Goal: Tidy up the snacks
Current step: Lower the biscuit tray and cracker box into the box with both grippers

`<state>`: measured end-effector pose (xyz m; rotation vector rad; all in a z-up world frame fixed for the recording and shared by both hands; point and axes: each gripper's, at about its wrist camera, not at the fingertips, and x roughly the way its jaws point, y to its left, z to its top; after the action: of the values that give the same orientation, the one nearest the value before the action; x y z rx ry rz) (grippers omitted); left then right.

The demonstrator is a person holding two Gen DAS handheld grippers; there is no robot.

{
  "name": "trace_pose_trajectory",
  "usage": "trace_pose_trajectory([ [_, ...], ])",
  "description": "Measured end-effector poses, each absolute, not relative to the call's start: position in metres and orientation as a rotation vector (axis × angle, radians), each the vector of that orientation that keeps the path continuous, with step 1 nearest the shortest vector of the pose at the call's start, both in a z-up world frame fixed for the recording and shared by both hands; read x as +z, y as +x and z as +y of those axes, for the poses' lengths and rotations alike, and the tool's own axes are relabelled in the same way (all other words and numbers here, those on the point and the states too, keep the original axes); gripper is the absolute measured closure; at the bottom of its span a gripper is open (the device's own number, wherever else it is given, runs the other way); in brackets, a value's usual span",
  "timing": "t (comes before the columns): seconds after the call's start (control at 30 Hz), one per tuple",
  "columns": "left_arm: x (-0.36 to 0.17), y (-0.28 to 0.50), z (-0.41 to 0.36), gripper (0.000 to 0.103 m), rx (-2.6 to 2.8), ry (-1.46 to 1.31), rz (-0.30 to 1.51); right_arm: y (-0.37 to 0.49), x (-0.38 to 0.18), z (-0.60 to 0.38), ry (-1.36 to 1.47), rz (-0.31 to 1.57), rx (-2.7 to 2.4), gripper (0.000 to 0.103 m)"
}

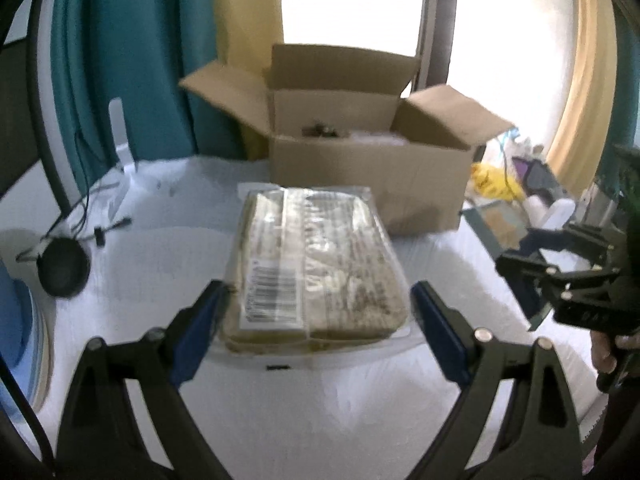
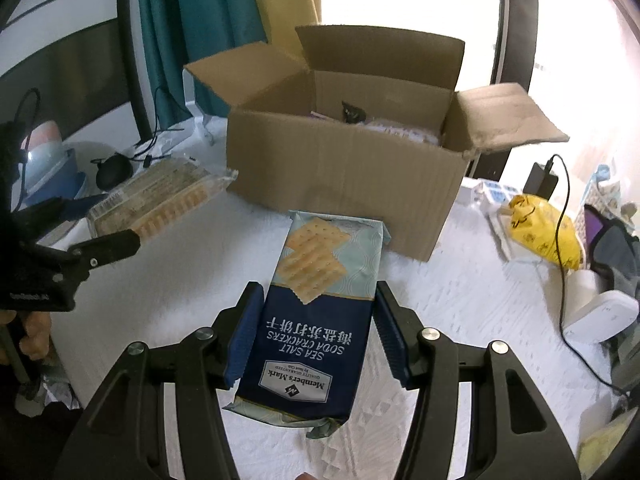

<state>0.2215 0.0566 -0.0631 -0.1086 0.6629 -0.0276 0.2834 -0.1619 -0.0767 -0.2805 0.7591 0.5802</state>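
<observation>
A clear-wrapped pack of biscuits (image 1: 316, 264) lies on the white table between the open fingers of my left gripper (image 1: 320, 300); the pads stand just beside its near end, with a small gap at the right. It also shows in the right wrist view (image 2: 160, 196). My right gripper (image 2: 316, 320) straddles a blue pack of sea salt soda crackers (image 2: 316, 312); its pads sit at the pack's sides, contact unclear. An open cardboard box (image 2: 340, 176) stands behind both packs, with some items inside.
A black round object with cables (image 1: 64, 268) lies at the left. A yellow bag (image 2: 544, 228), a white device (image 2: 600, 316), a black charger with cable and clutter sit at the right. Teal and yellow curtains hang behind the box (image 1: 360, 168).
</observation>
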Motion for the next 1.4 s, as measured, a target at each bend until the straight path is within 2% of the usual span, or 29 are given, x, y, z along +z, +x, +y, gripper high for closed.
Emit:
trace_pose_trajectory([
  [0.5,-0.013,0.279,0.056,0.010,-0.074,-0.092,0.545,0.324,-0.037,-0.158,-0.284,0.687,0.549,0.044],
  [1.4,-0.005,0.416,0.067,0.010,-0.069,-0.067,0.510,0.452,-0.003,-0.144,-0.233,0.611,0.461,0.044],
])
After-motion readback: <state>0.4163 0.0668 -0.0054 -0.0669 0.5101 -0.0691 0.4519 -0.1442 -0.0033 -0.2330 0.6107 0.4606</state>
